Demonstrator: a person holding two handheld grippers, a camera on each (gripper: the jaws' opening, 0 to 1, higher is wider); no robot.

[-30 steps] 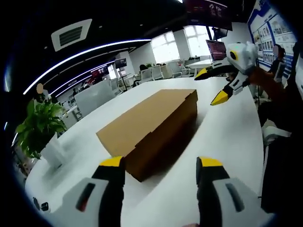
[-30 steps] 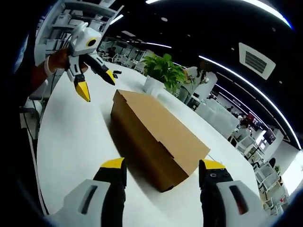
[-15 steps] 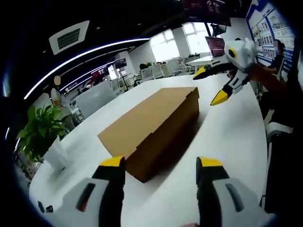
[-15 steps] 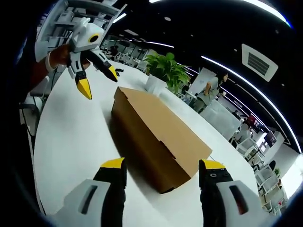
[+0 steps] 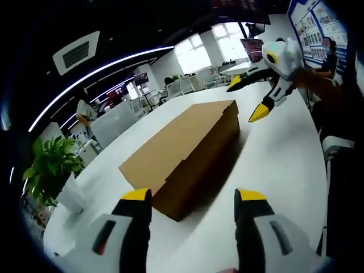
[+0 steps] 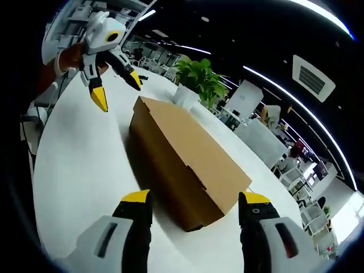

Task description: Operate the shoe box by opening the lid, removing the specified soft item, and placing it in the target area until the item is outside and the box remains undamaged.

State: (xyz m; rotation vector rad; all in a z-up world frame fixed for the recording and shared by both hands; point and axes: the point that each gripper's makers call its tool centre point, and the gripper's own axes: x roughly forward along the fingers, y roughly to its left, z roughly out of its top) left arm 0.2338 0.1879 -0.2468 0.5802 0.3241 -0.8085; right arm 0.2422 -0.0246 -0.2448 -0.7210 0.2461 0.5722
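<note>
A brown cardboard shoe box (image 5: 185, 151) (image 6: 185, 159) lies on the white table (image 5: 273, 165) (image 6: 74, 165) with its lid closed. My left gripper (image 5: 193, 196) is open, its yellow-tipped jaws in front of the box's near end with nothing between them. It also appears in the right gripper view (image 6: 116, 85), held above the table near the far end of the box. My right gripper (image 6: 194, 197) is open at the opposite end of the box, and appears in the left gripper view (image 5: 245, 99), open above the table beside the box's far corner.
A potted green plant (image 5: 48, 170) (image 6: 199, 82) in a white pot stands on the table beside the box. Office desks, chairs and people fill the background. A person's sleeve (image 5: 341, 102) is at the right edge.
Both views have shifted slightly as the hands moved; the box looks a little closer. The box stays closed and both grippers stay open.
</note>
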